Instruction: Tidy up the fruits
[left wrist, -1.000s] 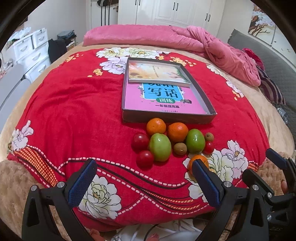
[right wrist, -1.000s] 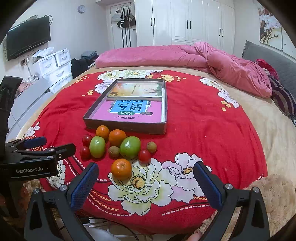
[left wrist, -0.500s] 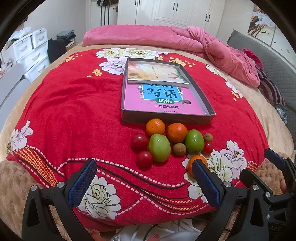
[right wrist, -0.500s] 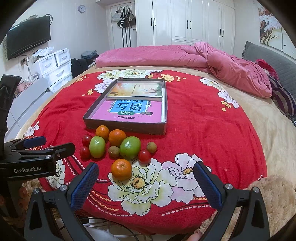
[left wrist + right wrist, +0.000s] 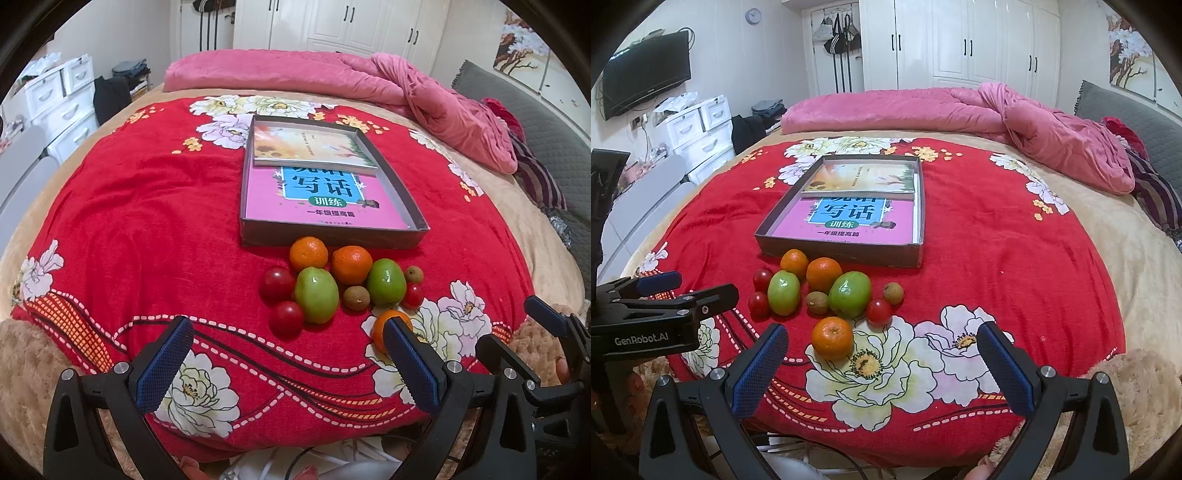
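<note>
A cluster of fruits lies on the red floral blanket just before a shallow grey box that holds books. Two oranges sit nearest the box, two green fruits below them, with red tomatoes and small brown fruits around. A third orange lies apart, nearest me. My left gripper is open and empty, short of the cluster. My right gripper is open and empty, just before the lone orange. The left gripper also shows in the right wrist view.
A pink quilt is piled at the far side of the bed. White drawers and a wall TV stand at the left. A grey headboard is at the right. The bed's front edge is right under the grippers.
Both views have shifted very slightly; the fruits and box have not moved. Both grippers stay open.
</note>
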Demonstrator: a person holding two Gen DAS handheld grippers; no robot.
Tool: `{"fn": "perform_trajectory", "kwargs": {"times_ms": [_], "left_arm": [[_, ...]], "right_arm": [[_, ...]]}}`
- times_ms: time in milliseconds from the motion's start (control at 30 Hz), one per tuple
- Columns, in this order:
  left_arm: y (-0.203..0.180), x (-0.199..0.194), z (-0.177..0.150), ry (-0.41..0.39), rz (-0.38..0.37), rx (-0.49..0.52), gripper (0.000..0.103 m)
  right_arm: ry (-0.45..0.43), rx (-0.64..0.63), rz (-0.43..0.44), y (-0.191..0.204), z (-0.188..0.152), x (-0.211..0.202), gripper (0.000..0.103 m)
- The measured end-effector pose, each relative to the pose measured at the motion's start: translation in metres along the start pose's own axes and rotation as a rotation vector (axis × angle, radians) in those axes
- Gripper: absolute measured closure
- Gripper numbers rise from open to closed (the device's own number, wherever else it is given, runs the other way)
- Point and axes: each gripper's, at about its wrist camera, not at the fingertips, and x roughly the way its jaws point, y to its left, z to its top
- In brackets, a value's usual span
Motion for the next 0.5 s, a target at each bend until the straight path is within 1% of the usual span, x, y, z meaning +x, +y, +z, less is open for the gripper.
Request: {"fn": "perform_trajectory", "kwargs": {"times_ms": [500], "left_arm": [[0.0028,0.0015,-0.0014,0.010,-0.007,-0.015,0.001]], "right_arm": [[0.002,0.003,-0.006,-0.0013,-0.0007,0.0026,0.000]]}}
